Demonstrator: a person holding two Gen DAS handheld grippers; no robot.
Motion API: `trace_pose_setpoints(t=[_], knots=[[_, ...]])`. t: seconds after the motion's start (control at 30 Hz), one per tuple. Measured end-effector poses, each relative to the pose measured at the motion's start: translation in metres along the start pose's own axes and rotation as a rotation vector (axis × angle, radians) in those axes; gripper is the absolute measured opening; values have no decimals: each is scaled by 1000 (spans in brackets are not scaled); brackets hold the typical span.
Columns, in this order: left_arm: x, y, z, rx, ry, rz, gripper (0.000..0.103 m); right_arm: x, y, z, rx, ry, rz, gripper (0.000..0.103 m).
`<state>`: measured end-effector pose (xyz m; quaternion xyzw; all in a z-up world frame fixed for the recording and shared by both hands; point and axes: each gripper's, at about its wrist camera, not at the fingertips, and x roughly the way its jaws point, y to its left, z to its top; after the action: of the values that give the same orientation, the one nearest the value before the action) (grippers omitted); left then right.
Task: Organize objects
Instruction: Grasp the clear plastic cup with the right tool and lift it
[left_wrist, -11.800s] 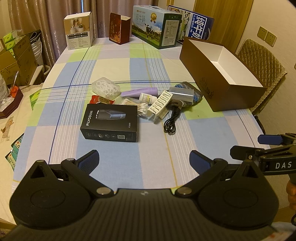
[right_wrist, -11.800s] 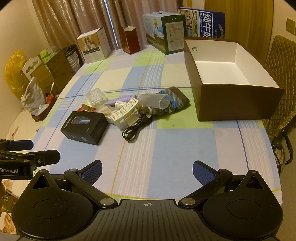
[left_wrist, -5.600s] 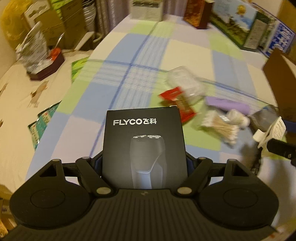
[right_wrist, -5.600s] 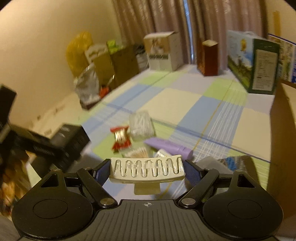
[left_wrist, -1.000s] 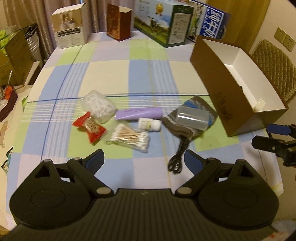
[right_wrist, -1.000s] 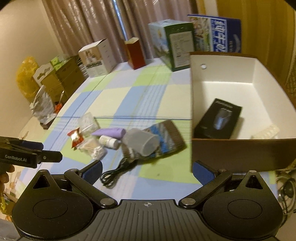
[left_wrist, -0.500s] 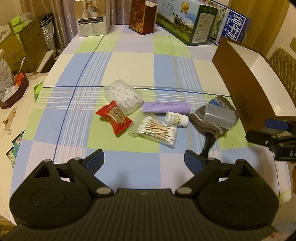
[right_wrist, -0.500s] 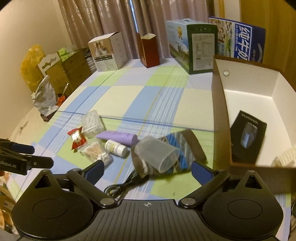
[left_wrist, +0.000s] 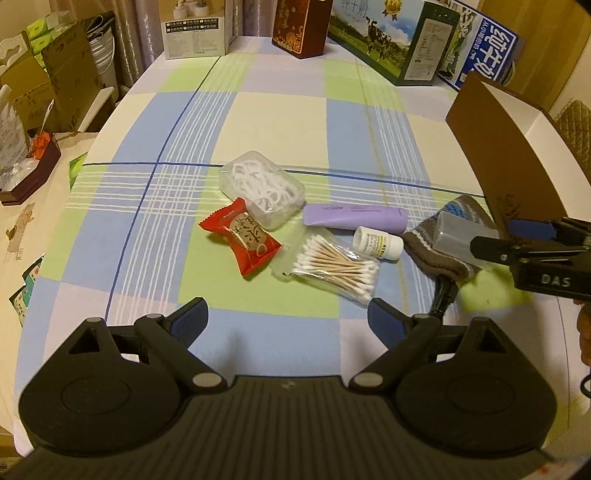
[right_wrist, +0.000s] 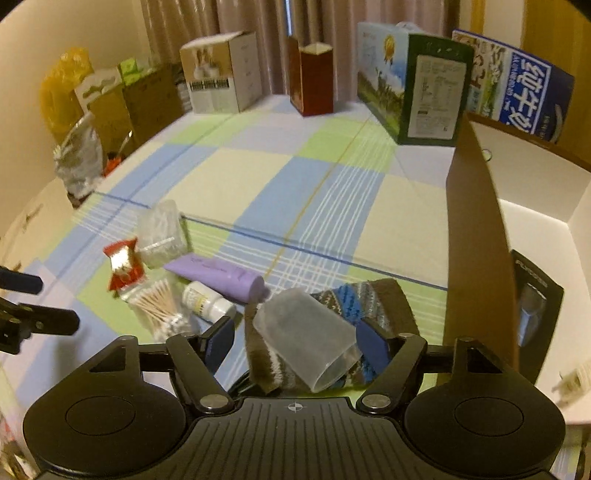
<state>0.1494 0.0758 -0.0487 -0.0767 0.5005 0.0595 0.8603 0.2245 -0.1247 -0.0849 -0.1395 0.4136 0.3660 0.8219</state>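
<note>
Right gripper (right_wrist: 295, 343) newly closing around clear cup (right_wrist: 306, 339), purple tube (right_wrist: 218, 277) beside.

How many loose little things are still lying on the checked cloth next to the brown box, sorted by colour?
Red: 1, snack packet
Purple: 1, tube
White: 1, small bottle
Clear: 3, floss pick tub, cotton swab bag, plastic cup
Brown and blue: 1, knitted pouch
Black: 1, cable
Total: 8

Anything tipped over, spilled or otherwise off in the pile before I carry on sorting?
One thing: the translucent plastic cup lies on its side across the knitted pouch, between the closing right gripper jaws. Nothing looks spilled. The purple tube and small white bottle also lie flat.
</note>
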Motion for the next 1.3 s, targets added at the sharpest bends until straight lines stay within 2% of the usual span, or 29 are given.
trace_pose_setpoints(t=[0.2,0.27,0.4,0.47,0.63,0.97,1.3], knots=[[13,3,3,-14,17,9,91,26,3,-1,-83,38,-30,67],[17,4,4,-17,24,8,91,31,2,-1,-87,54,-22,59],[25,3,5,-25,41,2,91,37,0,-1,-83,67,-21,53],[29,1,5,-29,50,-4,91,36,-1,-1,-80,67,-16,47],[39,-6,8,-40,67,-24,91,24,-6,0,-10,52,-2,35],[71,-26,23,-78,89,-27,91,-17,-16,-26,143,44,8,33],[99,-39,27,-54,87,42,93,-39,-46,-70,264,98,-78,32]])
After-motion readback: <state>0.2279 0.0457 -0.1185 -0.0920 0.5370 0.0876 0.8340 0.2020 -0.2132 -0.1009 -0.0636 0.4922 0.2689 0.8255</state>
